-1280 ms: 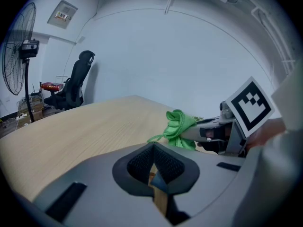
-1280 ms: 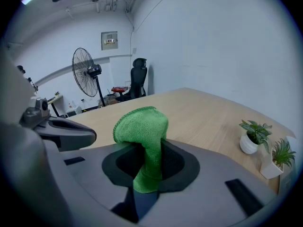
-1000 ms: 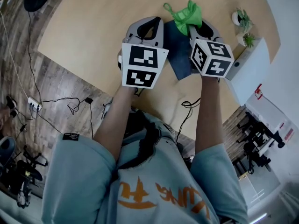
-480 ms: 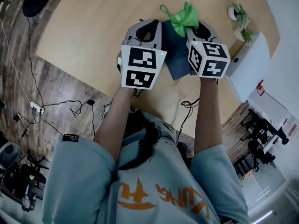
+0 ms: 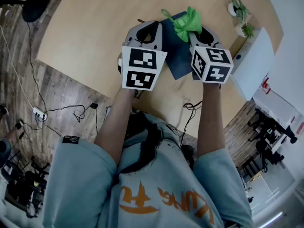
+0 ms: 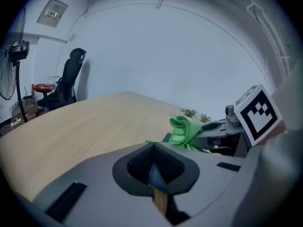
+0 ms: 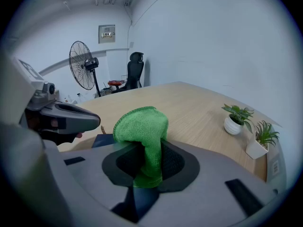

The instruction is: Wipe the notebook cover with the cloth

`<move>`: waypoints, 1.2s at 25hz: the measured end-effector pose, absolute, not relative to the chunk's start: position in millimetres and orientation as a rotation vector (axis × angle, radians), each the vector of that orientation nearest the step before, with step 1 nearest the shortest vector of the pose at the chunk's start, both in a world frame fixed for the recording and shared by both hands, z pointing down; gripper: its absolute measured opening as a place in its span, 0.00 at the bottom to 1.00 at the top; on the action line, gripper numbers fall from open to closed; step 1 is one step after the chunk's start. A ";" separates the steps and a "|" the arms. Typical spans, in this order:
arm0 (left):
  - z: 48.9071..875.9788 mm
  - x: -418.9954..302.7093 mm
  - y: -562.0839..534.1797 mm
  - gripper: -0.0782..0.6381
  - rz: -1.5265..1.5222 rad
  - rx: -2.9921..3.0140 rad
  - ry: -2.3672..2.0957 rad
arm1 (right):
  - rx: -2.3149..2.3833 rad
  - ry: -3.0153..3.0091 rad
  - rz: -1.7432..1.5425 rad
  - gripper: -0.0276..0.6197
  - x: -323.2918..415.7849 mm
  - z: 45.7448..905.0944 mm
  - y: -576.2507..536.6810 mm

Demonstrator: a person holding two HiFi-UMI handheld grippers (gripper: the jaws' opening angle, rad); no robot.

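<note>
A pale wooden table (image 5: 95, 23) is carrying a dark blue notebook (image 5: 175, 61) lying flat near its middle, while two small potted plants (image 5: 245, 30) are standing near one edge.

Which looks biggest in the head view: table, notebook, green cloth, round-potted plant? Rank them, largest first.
1. table
2. notebook, though partly covered
3. green cloth, raised nearer the camera, so it looks larger than it is
4. round-potted plant

- Light wooden table (image 5: 95, 27), rounded edge.
- Two small potted plants (image 7: 235, 118) (image 7: 261, 140) in white pots on it.
- Standing fan (image 7: 81, 65) beside a black office chair (image 7: 135, 72).
- Cables (image 5: 71, 107) on the wood floor.
</note>
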State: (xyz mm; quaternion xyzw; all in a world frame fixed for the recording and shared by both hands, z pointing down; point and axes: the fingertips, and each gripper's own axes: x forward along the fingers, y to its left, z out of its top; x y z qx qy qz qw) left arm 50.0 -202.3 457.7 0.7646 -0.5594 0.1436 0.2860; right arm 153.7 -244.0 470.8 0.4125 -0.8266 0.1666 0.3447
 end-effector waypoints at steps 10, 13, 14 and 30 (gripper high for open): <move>456.3 57.4 -196.8 0.13 0.402 2.060 -1.476 | 1.113 -2.148 0.465 0.15 171.0 466.2 -230.0; 457.0 59.1 -196.2 0.13 0.408 2.065 -1.470 | 1.125 -2.148 0.474 0.15 175.5 465.8 -226.1; 457.1 60.0 -196.3 0.13 0.410 2.067 -1.467 | 1.129 -2.146 0.475 0.15 177.4 465.7 -225.1; 456.6 79.6 -190.6 0.13 0.443 2.112 -1.418 | 1.239 -2.103 0.545 0.15 220.8 468.7 -197.1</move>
